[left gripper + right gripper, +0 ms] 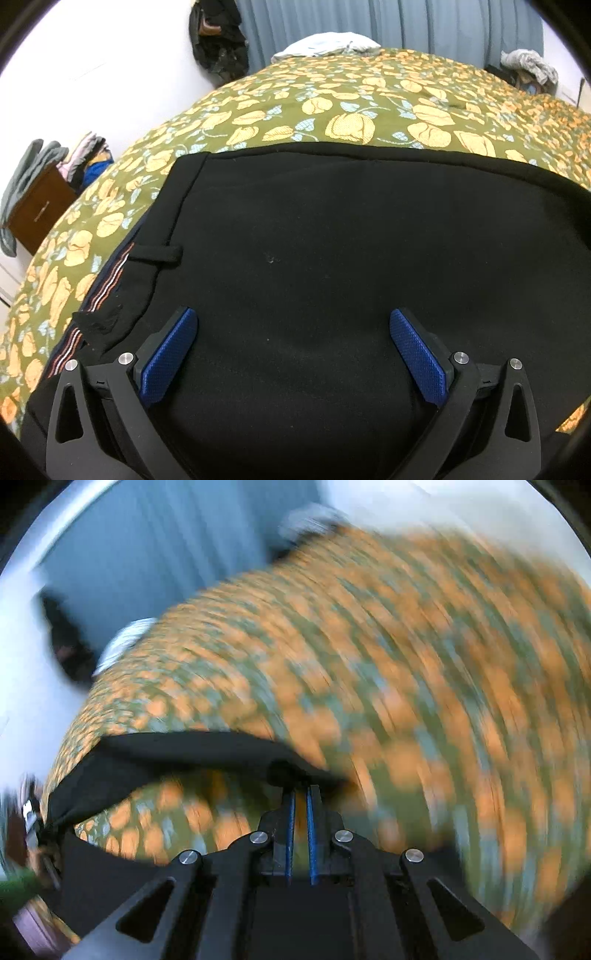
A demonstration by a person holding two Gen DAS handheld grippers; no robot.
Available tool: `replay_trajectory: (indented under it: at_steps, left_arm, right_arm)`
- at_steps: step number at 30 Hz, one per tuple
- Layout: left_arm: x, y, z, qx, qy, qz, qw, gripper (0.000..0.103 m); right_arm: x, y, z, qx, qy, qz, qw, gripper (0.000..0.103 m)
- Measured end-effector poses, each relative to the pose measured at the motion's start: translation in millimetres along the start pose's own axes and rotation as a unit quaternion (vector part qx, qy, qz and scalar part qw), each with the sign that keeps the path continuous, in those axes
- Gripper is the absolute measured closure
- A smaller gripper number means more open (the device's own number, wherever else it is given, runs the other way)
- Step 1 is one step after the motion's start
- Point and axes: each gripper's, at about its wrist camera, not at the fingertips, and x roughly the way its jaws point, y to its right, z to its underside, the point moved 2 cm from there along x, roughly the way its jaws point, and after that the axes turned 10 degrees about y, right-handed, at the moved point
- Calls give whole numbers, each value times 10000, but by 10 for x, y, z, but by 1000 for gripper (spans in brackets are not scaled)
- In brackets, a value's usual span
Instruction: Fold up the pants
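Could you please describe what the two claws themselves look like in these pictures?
Both match: the left claw and right claw have matte black frames with triangular cutouts, round silver pivot bolts, and blue textured pads on the fingers. No cables, markings or sleeves are visible.

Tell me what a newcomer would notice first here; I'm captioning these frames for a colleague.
The black fabric pants fill the left wrist view, spread on the olive bedspread with orange flowers, with the left gripper hovering over them, jaws wide apart. In the heavily blurred right wrist view, the right gripper has its jaws closed on a raised black edge of the pants.
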Motion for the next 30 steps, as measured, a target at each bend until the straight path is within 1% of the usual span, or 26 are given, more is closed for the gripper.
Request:
replay_trajectory:
  at_steps: [1, 2, 3, 4, 5, 7, 9, 10, 11, 13, 15, 17, 18, 20, 22, 23, 24, 25, 26, 27, 28, 30]
  left_arm:
    - [-4, 4, -8, 8, -27, -28, 10000, 0]
    - [-5, 3, -13, 6, -55, -40, 10000, 0]
    - [-5, -3, -21, 4, -92, -45, 9999, 0]
    - [-9, -8, -30, 4, -141, -45, 9999, 0]
    - [-22, -17, -49, 7, -232, -43, 9997, 0]
    - [-82, -30, -68, 13, -385, -61, 9992, 1]
    - [-234, -46, -62, -62, -531, 35, 9986, 1]
    - [-338, -48, -43, -132, -545, 181, 9983, 1]
    - [-485, -44, -18, -183, -502, 381, 9978, 1]
    - [-788, -19, 32, -135, -284, 667, 9973, 1]
    - [-981, 16, 63, -6, -151, 813, 9966, 1]
    - [-1117, 49, 113, 85, -28, 886, 9960, 1]
    - [-1144, 58, 143, 108, 24, 886, 9960, 1]
    - [-1115, 85, 250, 180, 55, 795, 9967, 1]
    - [-977, 120, 393, 294, -104, 695, 9971, 1]
    - [-881, 145, 484, 362, -229, 650, 9970, 0]
    - [-835, 145, 553, 355, -234, 666, 9969, 0]
    - [-818, 140, 591, 289, -77, 700, 9971, 0]
    - [-814, 134, 597, 263, -7, 700, 9972, 0]
    - [-812, 150, 594, 284, -19, 688, 9972, 0]
    - [-797, 161, 584, 303, -45, 679, 9972, 0]
    - [-793, 162, 579, 283, -41, 700, 9971, 0]
  right_arm:
    - [-75, 144, 191, 348, -111, 361, 9987, 89]
    - [-149, 219, 307, 576, -137, 554, 9967, 74]
    - [-206, 254, 364, 716, -127, 638, 9953, 63]
    - [-302, 254, 437, 869, -84, 688, 9938, 43]
    - [-422, 185, 485, 944, 77, 644, 9934, 30]
    - [-571, -23, 507, 828, 324, 430, 9951, 28]
    - [-660, -225, 526, 599, 453, 233, 9969, 21]
    - [-677, -390, 552, 404, 528, 121, 9977, 13]
    - [-674, -515, 577, 245, 582, 59, 9980, 10]
    - [-614, -730, 682, 31, 593, -23, 9982, 10]
    - [-588, -882, 798, -61, 687, -237, 9973, 10]
    - [-616, -980, 878, -1, 961, -536, 9939, 10]
    - [-609, -996, 915, 70, 1022, -697, 9923, 10]
    - [-522, -975, 957, 301, 933, -1053, 9896, 10]
    - [-380, -932, 973, 632, 730, -1451, 9847, 10]
    - [-324, -925, 962, 713, 683, -1588, 9824, 10]
    - [-294, -933, 954, 747, 663, -1684, 9806, 10]
    - [-236, -939, 935, 783, 647, -1806, 9783, 10]
    - [-94, -927, 906, 897, 523, -2012, 9740, 10]
    - [-4, -926, 911, 973, 398, -2037, 9734, 10]
    - [111, -889, 893, 1063, 320, -1930, 9749, 10]
    - [281, -775, 836, 1227, 378, -1692, 9772, 10]
